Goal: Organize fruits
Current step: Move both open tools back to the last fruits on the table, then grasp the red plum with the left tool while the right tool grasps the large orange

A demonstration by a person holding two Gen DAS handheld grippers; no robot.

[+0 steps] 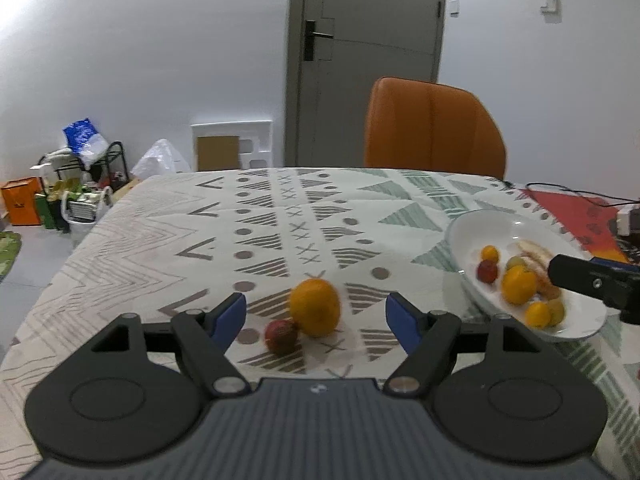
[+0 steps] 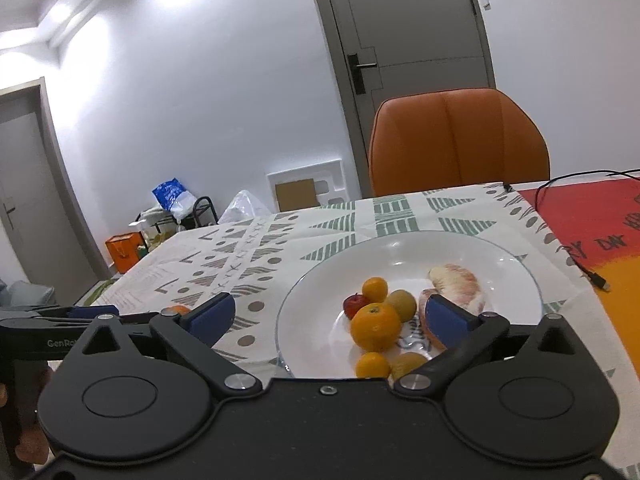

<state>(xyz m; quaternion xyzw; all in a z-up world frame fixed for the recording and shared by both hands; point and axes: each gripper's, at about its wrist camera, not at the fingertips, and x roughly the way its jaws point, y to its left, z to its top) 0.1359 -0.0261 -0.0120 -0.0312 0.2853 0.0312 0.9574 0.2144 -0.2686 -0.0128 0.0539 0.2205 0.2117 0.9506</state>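
I read "GenRo" on left gripper [image 1: 316, 316], spread wide, orange [image 1: 315, 307] and red fruit [image 1: 281, 335] at 12; right gripper [image 2: 326, 318] released over plate [image 2: 320, 300] at 12

White walls, a grey door [image 1: 360, 40], an orange chair [image 1: 434, 130] behind the patterned tablecloth [image 1: 160, 240], floor clutter [image 1: 76, 184].

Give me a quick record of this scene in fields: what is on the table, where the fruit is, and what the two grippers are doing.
surface: table with patterned cloth
plate: white, holds several small fruits and peeled pieces
loose fruit: orange and small red fruit on the cloth, side by side
left gripper: open, empty, the loose fruit lies between its fingers
right gripper: open, empty, over the plate
background: orange chair, door
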